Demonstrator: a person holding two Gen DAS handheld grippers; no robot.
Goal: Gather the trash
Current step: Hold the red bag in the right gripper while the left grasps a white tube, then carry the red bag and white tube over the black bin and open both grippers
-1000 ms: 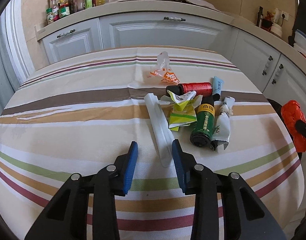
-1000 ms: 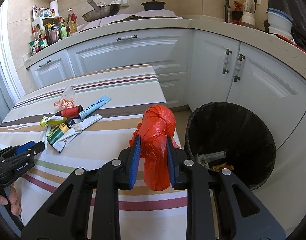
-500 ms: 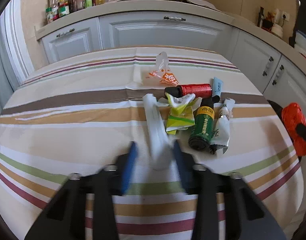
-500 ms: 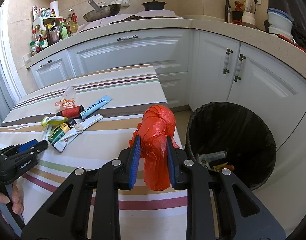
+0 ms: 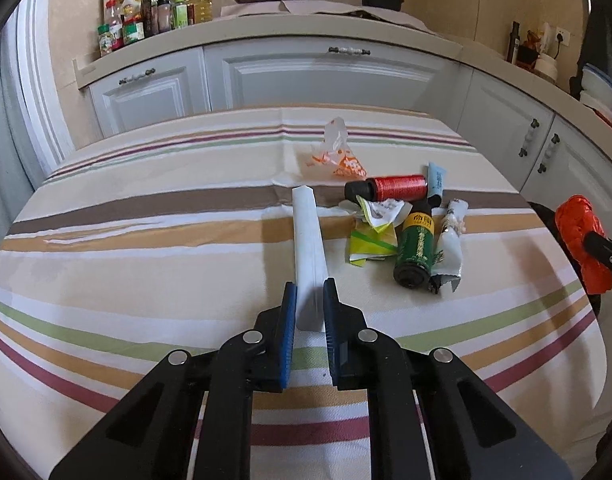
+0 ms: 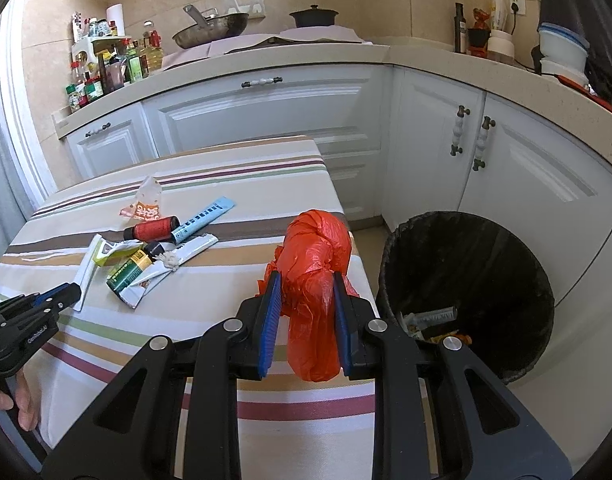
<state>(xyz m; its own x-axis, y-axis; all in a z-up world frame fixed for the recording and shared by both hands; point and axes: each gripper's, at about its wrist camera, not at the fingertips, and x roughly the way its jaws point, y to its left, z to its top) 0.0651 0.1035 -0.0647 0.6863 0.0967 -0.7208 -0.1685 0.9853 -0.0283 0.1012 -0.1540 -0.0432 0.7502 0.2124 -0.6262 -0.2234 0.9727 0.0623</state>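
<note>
- My left tongs (image 5: pixel 309 306) pinch only the near end of the long white wrapper (image 5: pixel 309 248) lying on the worktop (image 5: pixel 146 248); the thin film may slip free.
- My right tongs (image 6: pixel 307 312) clamp the red plastic bag (image 6: pixel 315 276) short of the black bin (image 6: pixel 465 280); released now, it misses.

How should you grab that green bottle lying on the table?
Probably across the middle of the green bottle, coming down from above. It lies on its side with its cap pointing away, and wrappers crowd both flanks: the yellow-green packet on one, the white tube on the other, so a sideways approach looks blocked.

White wrapper strip (image 5: pixel 309 248) flat on cloth, crumpled red bag (image 6: pixel 315 276) upright
</note>
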